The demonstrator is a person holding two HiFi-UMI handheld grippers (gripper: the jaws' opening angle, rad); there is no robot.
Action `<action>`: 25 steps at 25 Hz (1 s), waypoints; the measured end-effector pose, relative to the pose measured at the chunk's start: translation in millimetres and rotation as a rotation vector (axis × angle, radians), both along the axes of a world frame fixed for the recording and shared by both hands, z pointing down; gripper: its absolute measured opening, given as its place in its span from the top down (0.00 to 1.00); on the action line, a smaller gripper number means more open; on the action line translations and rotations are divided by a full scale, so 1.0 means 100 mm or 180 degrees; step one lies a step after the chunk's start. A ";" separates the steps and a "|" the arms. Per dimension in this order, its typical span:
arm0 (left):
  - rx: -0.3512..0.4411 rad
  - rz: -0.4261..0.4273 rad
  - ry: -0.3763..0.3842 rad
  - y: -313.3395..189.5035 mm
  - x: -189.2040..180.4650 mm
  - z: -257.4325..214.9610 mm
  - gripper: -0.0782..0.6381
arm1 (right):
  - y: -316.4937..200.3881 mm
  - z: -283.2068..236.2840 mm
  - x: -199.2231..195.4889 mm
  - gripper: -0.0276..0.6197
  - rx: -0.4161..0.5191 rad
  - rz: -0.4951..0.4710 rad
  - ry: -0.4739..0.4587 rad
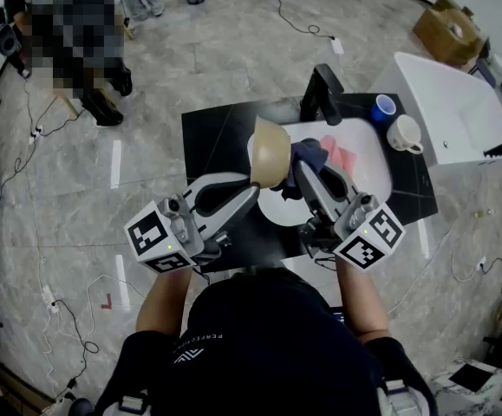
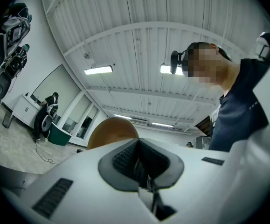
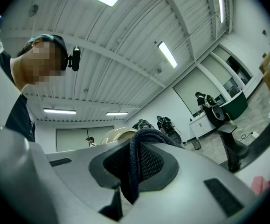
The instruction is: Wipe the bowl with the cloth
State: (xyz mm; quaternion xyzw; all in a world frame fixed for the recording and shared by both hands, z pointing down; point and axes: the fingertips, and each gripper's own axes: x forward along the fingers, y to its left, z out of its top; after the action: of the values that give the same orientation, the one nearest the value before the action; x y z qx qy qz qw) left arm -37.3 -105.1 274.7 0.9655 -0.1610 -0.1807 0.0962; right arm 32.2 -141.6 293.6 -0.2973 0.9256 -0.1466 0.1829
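Left claw (image 1: 252,189): clenched on the rim of the tan rounded bowl (image 1: 270,150), which is held tilted above the black bench (image 1: 211,137).
Right claw (image 1: 301,173): clamped on the dark blue cloth (image 1: 309,152), seen against the bowl's right side.
Risk, bowl: only a thin rim pinch is had, so a hard wipe could lever it out.
Risk, cloth: it could be dragged from the pads if snagged.

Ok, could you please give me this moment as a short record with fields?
bowl: tan, lifted over the black table, tipped on its side
left claw: shut on the bowl's edge
right claw: shut on the cloth
cloth: dark blue, bunched against the bowl's right side in the head view
also on table: white mug, blue cup, pink rag
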 end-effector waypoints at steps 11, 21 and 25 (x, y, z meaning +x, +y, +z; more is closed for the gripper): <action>-0.0162 -0.0167 -0.0098 -0.10 -0.03 0.12 0.87 | 0.09 0.00 -0.05 0.88 -0.0049 -0.0155 -0.0064; -0.0209 -0.0165 -0.0316 -0.13 0.05 0.27 0.87 | 0.06 0.01 0.06 0.88 -0.0065 -0.0042 -0.0117; -0.0227 -0.0175 -0.0416 -0.14 0.05 0.33 0.87 | 0.02 -0.01 0.11 0.88 -0.0080 0.0028 -0.0174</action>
State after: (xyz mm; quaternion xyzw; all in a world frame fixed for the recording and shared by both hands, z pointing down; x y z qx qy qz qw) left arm -32.0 -118.8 307.4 0.9664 -0.1997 -0.1140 0.1148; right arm 43.4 -139.5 292.4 -0.2996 0.9170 -0.1655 0.2049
